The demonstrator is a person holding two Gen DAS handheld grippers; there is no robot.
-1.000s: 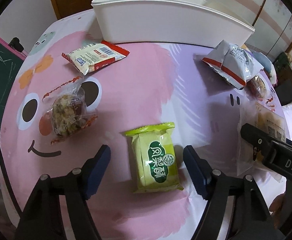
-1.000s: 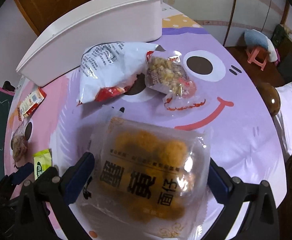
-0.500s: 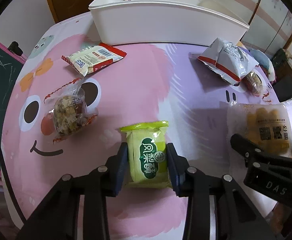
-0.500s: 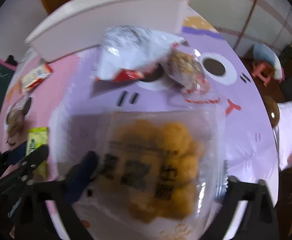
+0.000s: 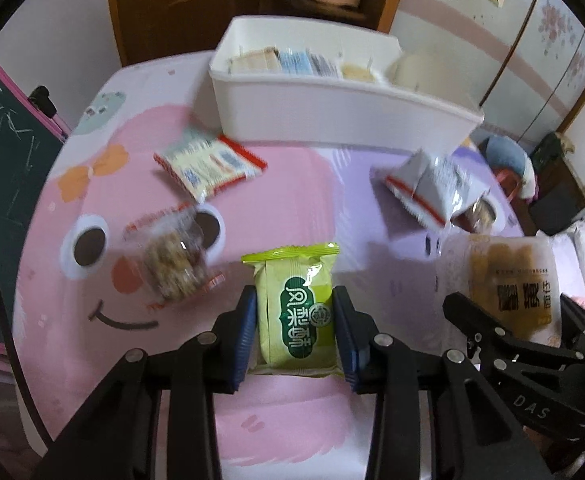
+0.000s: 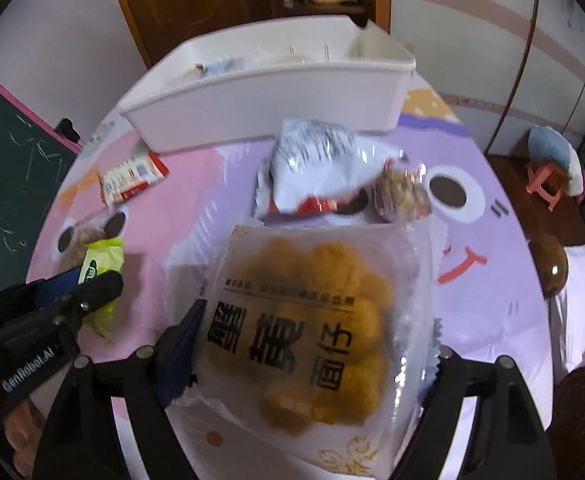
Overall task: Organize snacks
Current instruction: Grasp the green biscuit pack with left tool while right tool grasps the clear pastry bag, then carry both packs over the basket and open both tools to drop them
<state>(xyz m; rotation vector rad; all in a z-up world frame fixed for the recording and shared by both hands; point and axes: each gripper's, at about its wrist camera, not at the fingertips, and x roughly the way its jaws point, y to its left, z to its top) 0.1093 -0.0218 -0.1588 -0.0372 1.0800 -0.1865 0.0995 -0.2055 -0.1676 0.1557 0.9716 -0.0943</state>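
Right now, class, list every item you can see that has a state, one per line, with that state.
Left gripper: jaws shut on green pastry pack.
Right gripper: jaws gripping large clear snack bag.
White bin: open-topped, already holding packets.
White crisp bag: crumpled, on table.
Red-edged packet: lying flat.

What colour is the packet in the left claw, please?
Light green packet with a dark green label; clearest in the left wrist view.

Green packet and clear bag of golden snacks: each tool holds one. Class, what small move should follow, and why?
Probably carry both toward the white bin and release over it. The left tool grips the green packet and the right tool clamps the clear bag; the bin beyond already holds packets, while other snacks lie on the mat.
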